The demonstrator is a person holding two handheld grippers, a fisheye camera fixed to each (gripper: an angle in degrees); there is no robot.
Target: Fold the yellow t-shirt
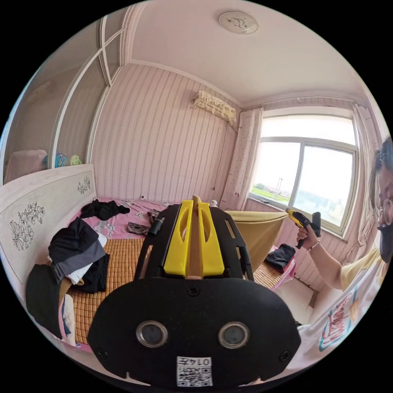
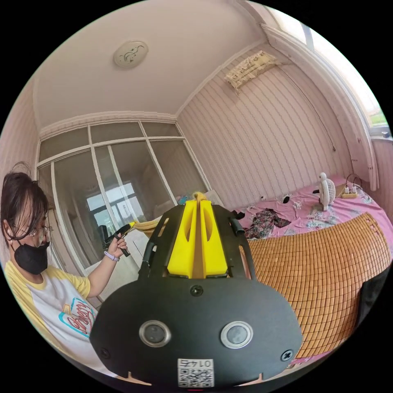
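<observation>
The yellow t-shirt [image 1: 256,237] hangs stretched in the air over the bed, between my two grippers. In the left gripper view, my left gripper [image 1: 195,202] has its yellow jaws pressed together on a strip of the shirt's cloth. At the far end of that view, a person's hand holds my right gripper [image 1: 301,220], which pinches the shirt's other corner. In the right gripper view, my right gripper [image 2: 199,202] is shut on cloth that pokes out past its tips. Beyond it my left gripper [image 2: 123,231] holds a bit of the yellow t-shirt [image 2: 145,224].
A bamboo mat [image 2: 327,262] covers the bed over a pink sheet. Dark clothes [image 1: 77,254] are piled by the white headboard [image 1: 45,208], and more garments [image 2: 264,221] lie near the wall. A small fan [image 2: 325,190] and a power strip stand on the bed. The person [image 2: 49,294] stands beside the bed near the window [image 1: 311,180].
</observation>
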